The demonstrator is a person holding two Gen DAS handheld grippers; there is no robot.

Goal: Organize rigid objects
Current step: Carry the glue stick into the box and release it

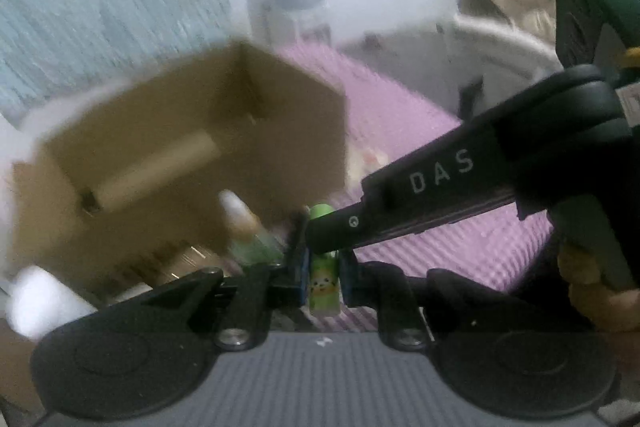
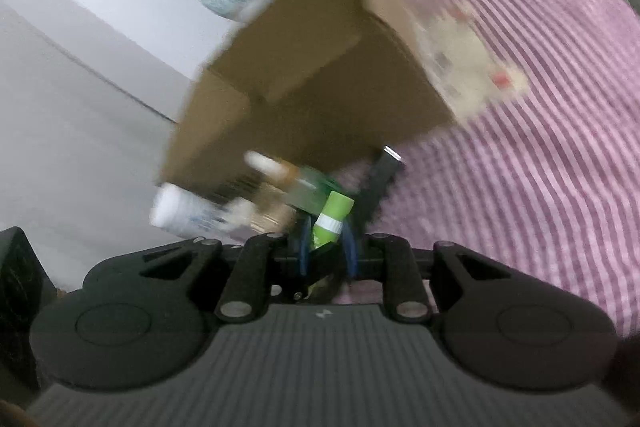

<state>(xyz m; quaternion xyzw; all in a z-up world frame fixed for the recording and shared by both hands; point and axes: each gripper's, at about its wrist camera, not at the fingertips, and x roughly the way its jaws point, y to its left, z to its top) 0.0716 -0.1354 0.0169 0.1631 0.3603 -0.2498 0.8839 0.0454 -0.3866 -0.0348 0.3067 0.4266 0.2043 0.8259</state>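
Both claws are clenching the same small green tube (image 1: 323, 287) — the left gripper (image 1: 323, 277) is pinching its printed lower body between blue pads, while the right gripper (image 2: 326, 247) is gripping it near the white band below the green cap. In the left view the right tool's black finger is crossing over the tube's top. Just beyond, a white bottle (image 2: 182, 213) and a green-labelled bottle (image 2: 288, 183) are lying against an open cardboard box (image 1: 192, 147) — all on pink striped bedding (image 2: 540, 167).
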